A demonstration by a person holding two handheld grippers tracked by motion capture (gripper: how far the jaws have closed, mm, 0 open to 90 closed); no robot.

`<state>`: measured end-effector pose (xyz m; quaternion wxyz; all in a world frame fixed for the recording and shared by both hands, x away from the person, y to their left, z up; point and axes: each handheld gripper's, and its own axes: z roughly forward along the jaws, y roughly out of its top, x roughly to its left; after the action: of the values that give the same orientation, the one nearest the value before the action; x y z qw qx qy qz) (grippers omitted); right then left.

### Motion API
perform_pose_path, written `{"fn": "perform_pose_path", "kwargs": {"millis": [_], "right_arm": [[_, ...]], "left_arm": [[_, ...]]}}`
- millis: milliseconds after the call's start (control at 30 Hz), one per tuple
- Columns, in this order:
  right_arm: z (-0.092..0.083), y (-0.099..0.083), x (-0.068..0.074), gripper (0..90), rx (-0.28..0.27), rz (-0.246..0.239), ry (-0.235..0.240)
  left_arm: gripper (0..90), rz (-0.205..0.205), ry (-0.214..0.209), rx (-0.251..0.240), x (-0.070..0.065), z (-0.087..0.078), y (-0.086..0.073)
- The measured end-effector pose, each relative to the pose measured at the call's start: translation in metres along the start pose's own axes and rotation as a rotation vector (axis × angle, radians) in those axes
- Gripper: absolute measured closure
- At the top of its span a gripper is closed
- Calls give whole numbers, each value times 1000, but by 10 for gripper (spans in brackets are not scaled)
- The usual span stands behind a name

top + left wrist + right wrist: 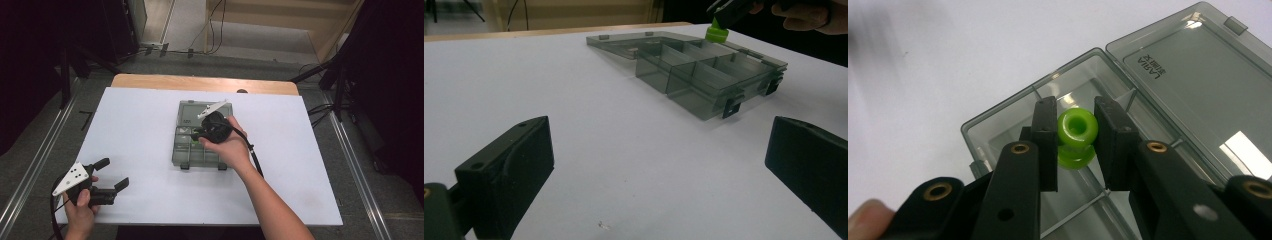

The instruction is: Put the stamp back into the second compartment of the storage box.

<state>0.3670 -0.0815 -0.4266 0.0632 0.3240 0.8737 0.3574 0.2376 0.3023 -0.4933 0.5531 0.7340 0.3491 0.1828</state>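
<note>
Right gripper (1075, 145) clamped on green spool (1077, 131), poised over a compartment of the open grey box (1168, 95); left gripper (111, 174) agape, empty, well apart — risk: rounded spool squirting sideways, landing outside the compartment.

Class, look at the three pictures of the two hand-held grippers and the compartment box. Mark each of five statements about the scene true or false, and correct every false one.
1. The right hand-held gripper is shut on a green spool-shaped piece. True.
2. The grey compartment box has its lid closed. False: the lid lies folded open, flat on the table.
3. The left hand-held gripper holds a second green piece. False: its jaws stand open with nothing between them.
4. The box rests on a white board. True.
5. The left hand-held gripper touches the box. False: it is apart from it, near the board's front left corner.
</note>
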Motion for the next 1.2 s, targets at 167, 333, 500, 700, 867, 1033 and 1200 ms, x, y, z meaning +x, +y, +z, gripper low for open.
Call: {"fn": "perform_pose_path", "kwargs": {"millis": [167, 333, 500, 700, 867, 1033, 1200], "right_arm": [[4, 0, -5, 704, 3, 13, -12], [8, -1, -9, 704, 0, 41, -32], [12, -2, -11, 704, -1, 47, -47], [18, -3, -15, 704, 7, 53, -66], [24, -3, -15, 703, 18, 51, -76], [29, -5, -18, 703, 20, 61, -79], [34, -6, -20, 704, 33, 72, -91]], "left_arm": [[0, 0, 0, 3, 0, 0, 0], [0, 1, 1, 3, 0, 0, 0], [0, 1, 1, 3, 0, 0, 0], [0, 4, -2, 2, 0, 0, 0], [0, 9, -1, 7, -1, 1, 0], [0, 8, -1, 4, -1, 1, 0], [0, 7, -2, 4, 0, 0, 0]]}}
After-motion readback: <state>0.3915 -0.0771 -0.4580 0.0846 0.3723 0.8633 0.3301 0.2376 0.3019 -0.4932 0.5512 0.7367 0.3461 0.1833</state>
